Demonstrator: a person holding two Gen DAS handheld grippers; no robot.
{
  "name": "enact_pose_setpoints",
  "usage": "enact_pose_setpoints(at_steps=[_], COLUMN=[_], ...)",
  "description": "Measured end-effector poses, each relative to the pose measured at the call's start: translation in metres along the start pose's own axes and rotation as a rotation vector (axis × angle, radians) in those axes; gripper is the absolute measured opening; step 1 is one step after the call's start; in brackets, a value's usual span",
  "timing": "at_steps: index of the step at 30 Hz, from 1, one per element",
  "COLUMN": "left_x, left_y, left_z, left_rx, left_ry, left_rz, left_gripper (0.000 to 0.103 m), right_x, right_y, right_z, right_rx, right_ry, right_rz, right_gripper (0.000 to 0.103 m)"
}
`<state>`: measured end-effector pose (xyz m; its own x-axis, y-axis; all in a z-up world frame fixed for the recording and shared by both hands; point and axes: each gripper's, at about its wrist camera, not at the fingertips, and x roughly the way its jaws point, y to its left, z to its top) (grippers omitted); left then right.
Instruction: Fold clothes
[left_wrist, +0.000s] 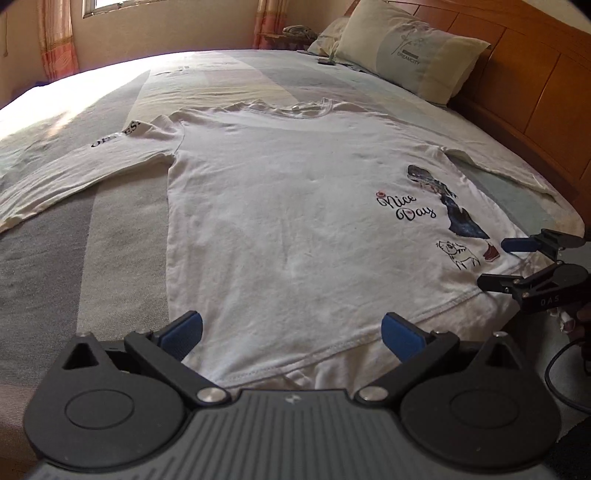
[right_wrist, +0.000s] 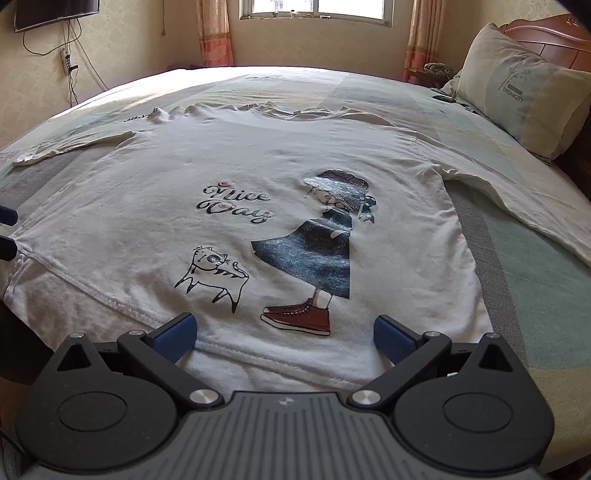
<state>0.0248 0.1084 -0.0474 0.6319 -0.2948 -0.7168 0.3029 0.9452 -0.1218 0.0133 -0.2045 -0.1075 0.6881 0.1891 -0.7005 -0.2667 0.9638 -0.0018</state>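
my left claw hovers low at the hem of the white long-sleeved cotton shirt, its blue ribbed pads spread wide apart with nothing between them, and my right claw sits the same way, wide apart and empty, over the hem near the printed red shoe. the shirt lies flat, front up, on the pale striped bed, lightly creased. the far sleeve end is cut off in the left view.

Bright window daylight, fisheye-warped edges
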Motion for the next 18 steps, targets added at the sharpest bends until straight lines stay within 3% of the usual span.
enact_pose_setpoints(at_steps=[4,8,9,12,14,18], left_x=[0.038,0.069,0.070,0.054,0.043,0.031], left_y=[-0.005,-0.001,0.001,-0.005,-0.009,-0.010], left_z=[0.033,0.029,0.021,-0.005,-0.016,-0.007], left_rx=[0.008,-0.055,-0.077,-0.023,0.016,0.061], left_ry=[-0.023,0.042,0.059,0.029,0.048,0.114], left_rz=[0.029,0.065,0.075,0.107,0.113,0.110], left_gripper=[0.102,0.102,0.102,0.102,0.102,0.102], right_x=[0.000,0.000,0.000,-0.001,-0.002,-0.001], right_y=[0.001,0.001,0.001,0.001,0.001,0.001], right_z=[0.001,0.001,0.000,-0.002,-0.004,-0.003], right_rx=[0.004,0.005,0.005,0.004,0.005,0.006], right_ry=[0.009,0.010,0.009,-0.001,-0.010,-0.011], right_rz=[-0.006,-0.008,-0.007,-0.005,-0.005,-0.008], right_gripper=[0.103,0.103,0.103,0.103,0.103,0.103])
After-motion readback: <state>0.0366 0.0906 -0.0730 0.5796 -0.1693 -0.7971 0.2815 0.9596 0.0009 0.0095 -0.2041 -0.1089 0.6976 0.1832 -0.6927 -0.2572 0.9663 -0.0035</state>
